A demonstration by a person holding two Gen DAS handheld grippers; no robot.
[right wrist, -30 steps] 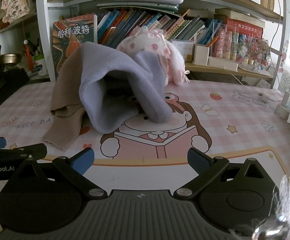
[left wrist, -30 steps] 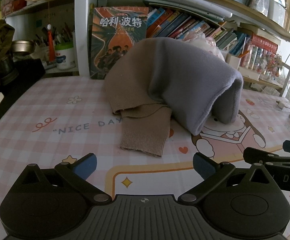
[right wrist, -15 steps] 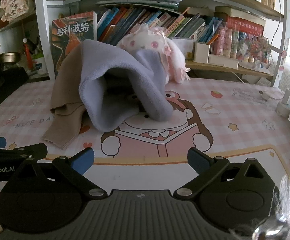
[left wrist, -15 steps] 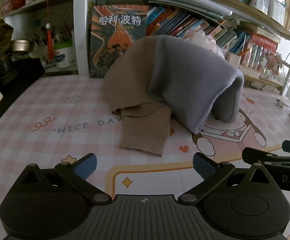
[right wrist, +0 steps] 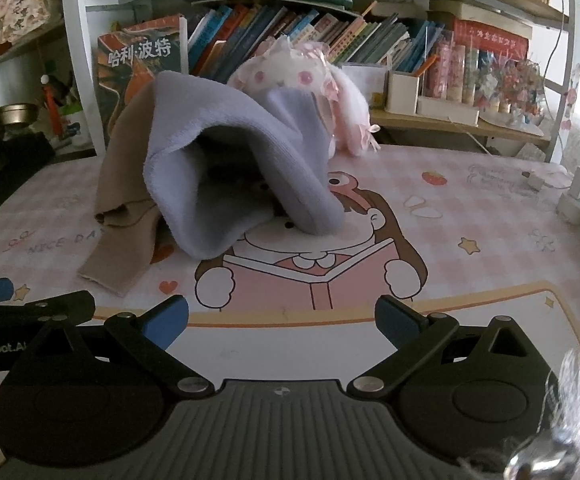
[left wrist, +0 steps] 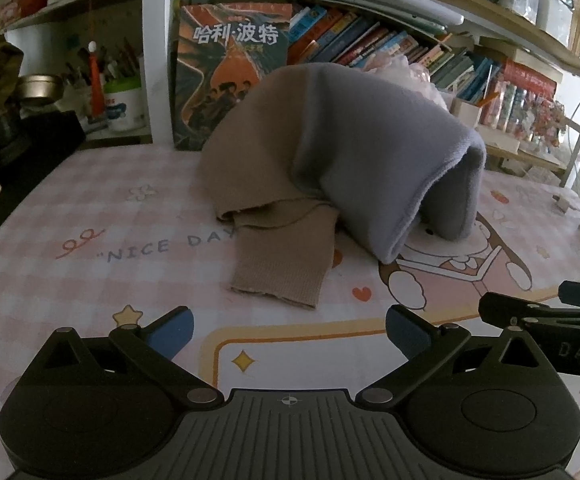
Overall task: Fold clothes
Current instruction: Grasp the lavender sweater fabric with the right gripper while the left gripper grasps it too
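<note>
Left tool and right tool both spread wide, gripping nothing, low over the near edge of the bench. Ahead of both and apart from them, a heaped garment: tan knit with grey fleece lining, draped over a plush toy, tan cuff nearest the left tool.

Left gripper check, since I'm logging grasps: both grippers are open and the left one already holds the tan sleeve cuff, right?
Not quite. The left gripper is open but holds nothing; the left wrist view shows the tan sleeve cuff lying on the mat ahead of it, untouched. The right gripper is open too.
</note>
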